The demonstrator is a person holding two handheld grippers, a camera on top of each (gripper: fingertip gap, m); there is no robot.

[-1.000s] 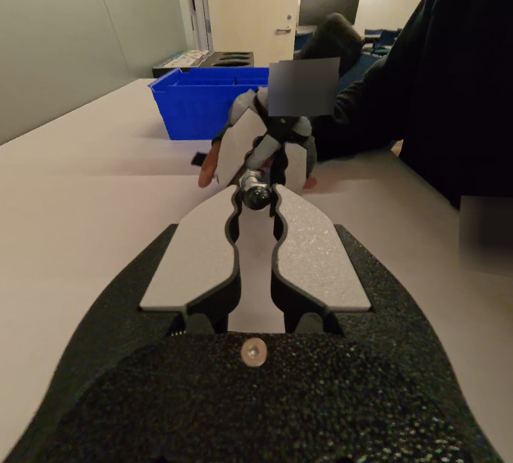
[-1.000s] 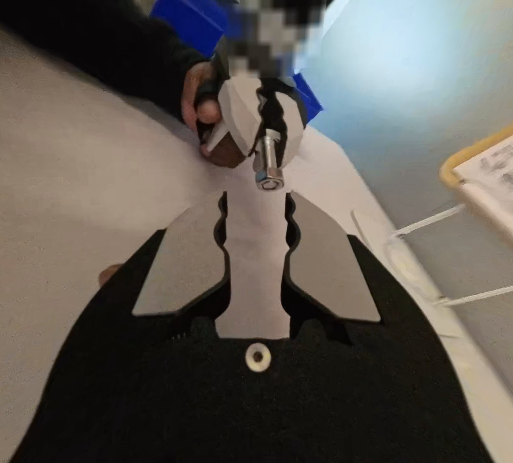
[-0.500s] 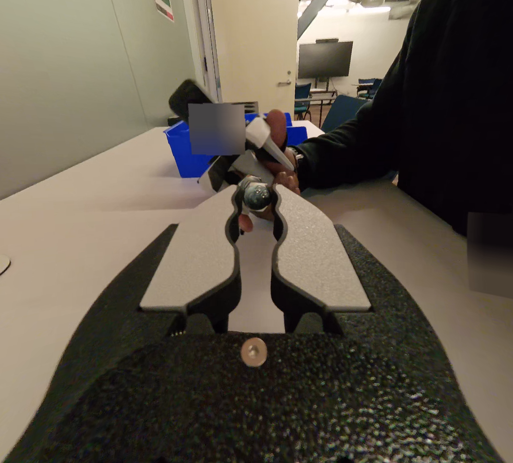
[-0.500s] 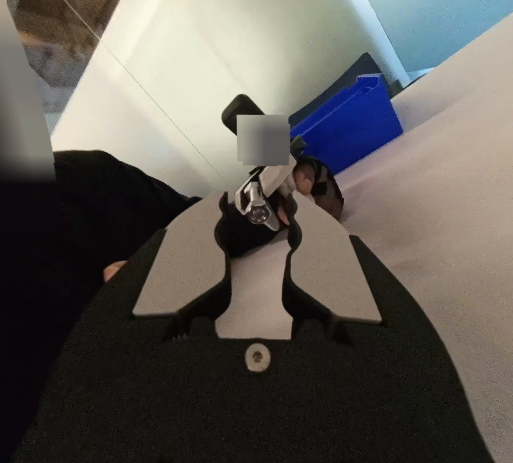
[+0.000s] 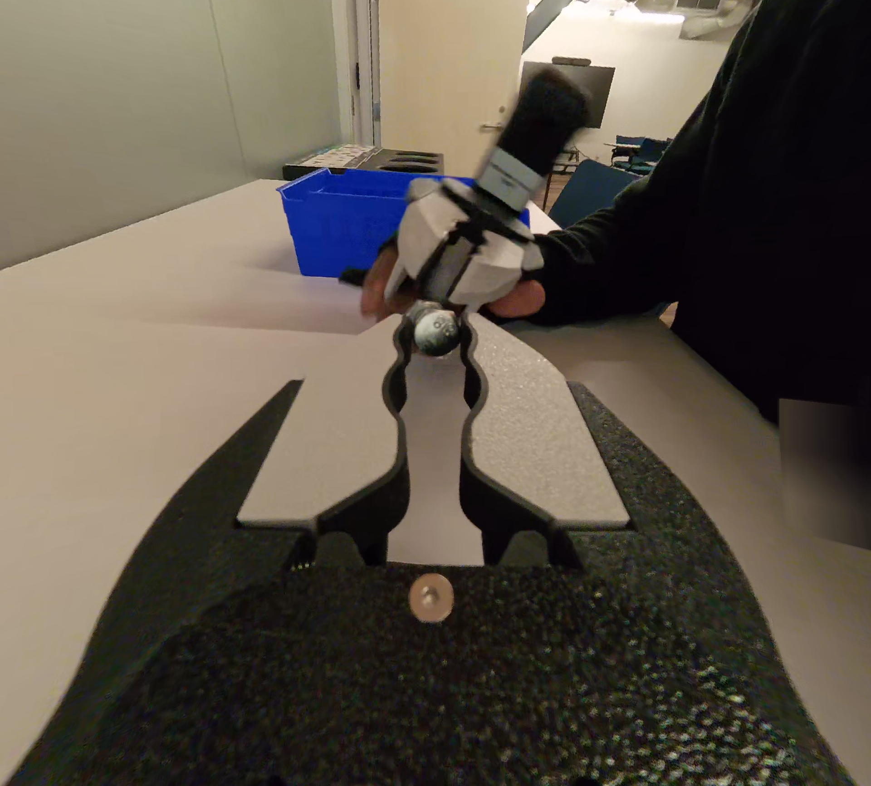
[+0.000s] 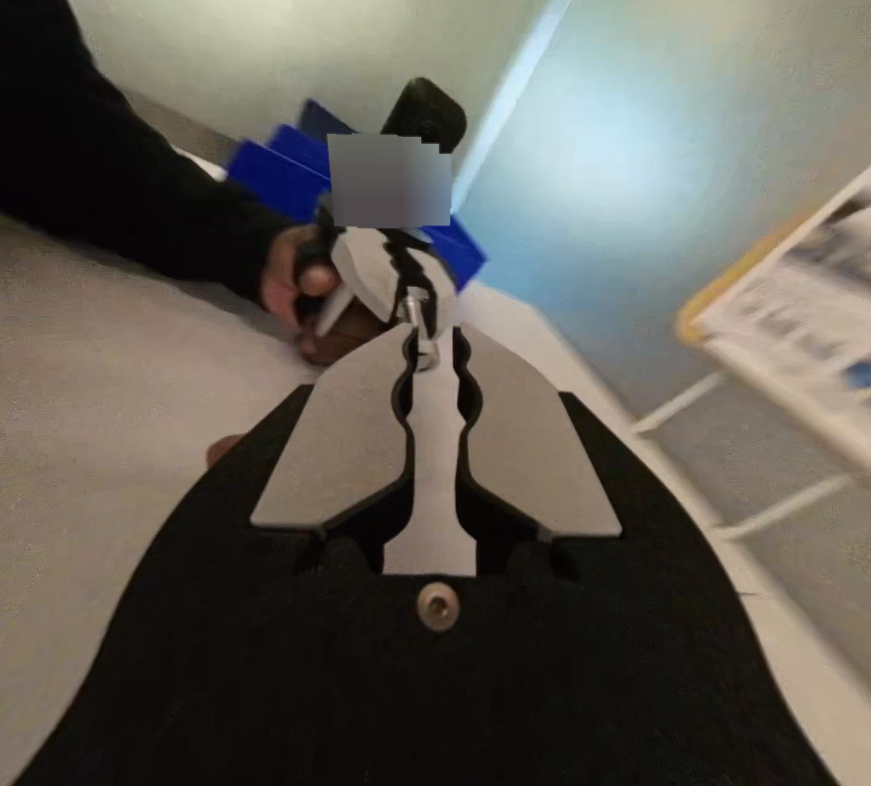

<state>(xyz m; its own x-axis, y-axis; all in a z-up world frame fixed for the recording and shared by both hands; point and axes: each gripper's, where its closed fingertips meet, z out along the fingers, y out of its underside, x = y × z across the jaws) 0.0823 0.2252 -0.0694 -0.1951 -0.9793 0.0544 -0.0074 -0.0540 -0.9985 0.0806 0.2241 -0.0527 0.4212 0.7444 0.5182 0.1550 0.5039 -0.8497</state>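
- On the pale table [image 5: 141, 339], a blue bin [image 5: 339, 235] stands toward the far edge, with a black tray with round holes [image 5: 377, 160] just behind it.
- Around it I see a green-grey wall [image 5: 118, 80], a cream door [image 5: 447, 56] and, through an opening, a dark monitor [image 5: 598, 94].
- My left gripper [image 5: 434, 330] is clamped on the round dark head of a bolt [image 5: 434, 333], held above the table's near middle.
- The left view alone shows that head. It also shows the other tool facing mine, blurred, in a black-sleeved hand [image 5: 513, 301].
- The right view alone shows the bolt's silver nut end [image 6: 422, 339] and a yellow-edged sheet on a white frame [image 6: 777, 315].
- My right gripper [image 6: 431, 339] has its jaws narrowed. The nut end lies against one finger [image 6: 377, 377]. I cannot tell whether it is clamped.
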